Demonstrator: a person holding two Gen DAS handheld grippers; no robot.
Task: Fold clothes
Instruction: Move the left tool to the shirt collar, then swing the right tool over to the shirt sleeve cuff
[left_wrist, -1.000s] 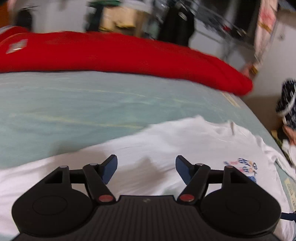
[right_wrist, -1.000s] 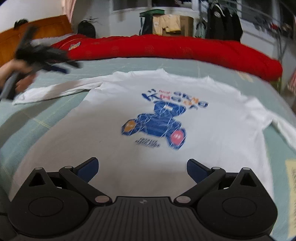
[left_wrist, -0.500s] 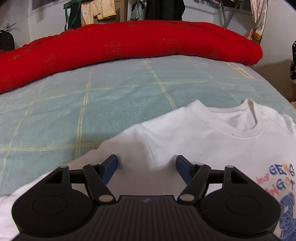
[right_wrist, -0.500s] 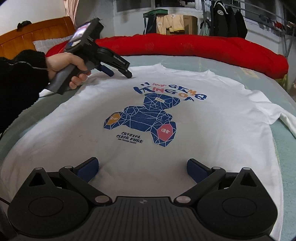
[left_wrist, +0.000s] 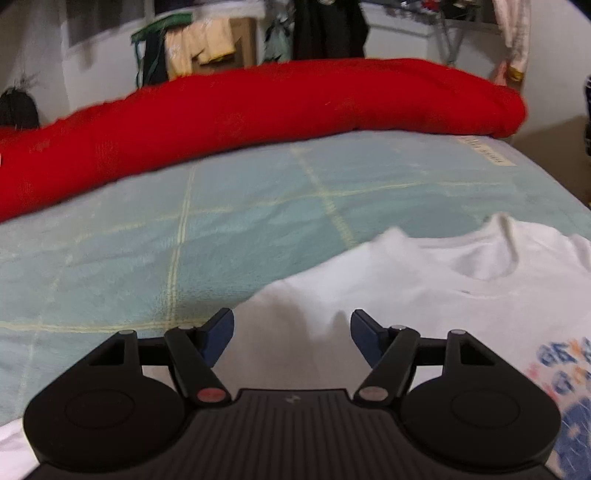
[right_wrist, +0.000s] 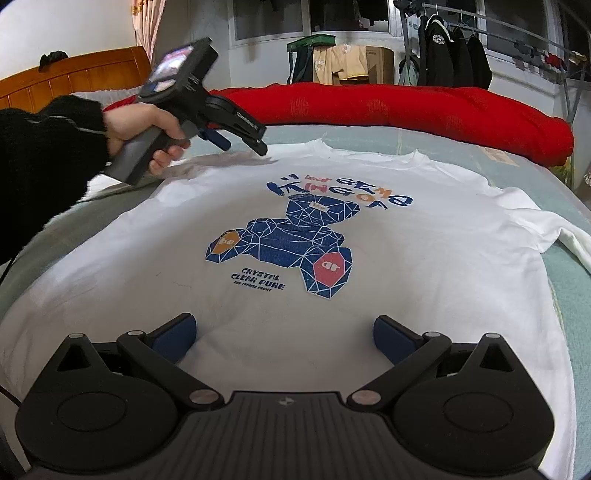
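Pale green checked bedcover (right_wrist: 569, 266) over the whole working surface, crossed by thin yellow lines. Red quilt (right_wrist: 406, 107) rolled along the far edge, wooden headboard (right_wrist: 74, 79) at upper left behind it. Beyond the bed: white walls, a window, a rack of dark jackets (right_wrist: 454, 59), yellow and green garments draped over a cardboard box (right_wrist: 376, 62).

White T-shirt (right_wrist: 424, 258) spread flat, print side up, collar toward the quilt; blue geometric bear print (right_wrist: 288, 243) mid-chest under blue lettering. Right sleeve lying out on the cover, its end cut off at frame edge. Left sleeve hidden behind the person's hand (right_wrist: 147, 129) and black sleeve (right_wrist: 44, 162).

Left gripper (right_wrist: 245, 144) low over the shirt's left shoulder beside the collar, jaws apart, nothing between them; contact with cloth not resolvable. Left wrist view soft with blur; collar (left_wrist: 491, 273) and a corner of the print just readable.

Right gripper (right_wrist: 284, 336) over the hem end, jaws wide apart, empty. Hem itself hidden under the gripper body.
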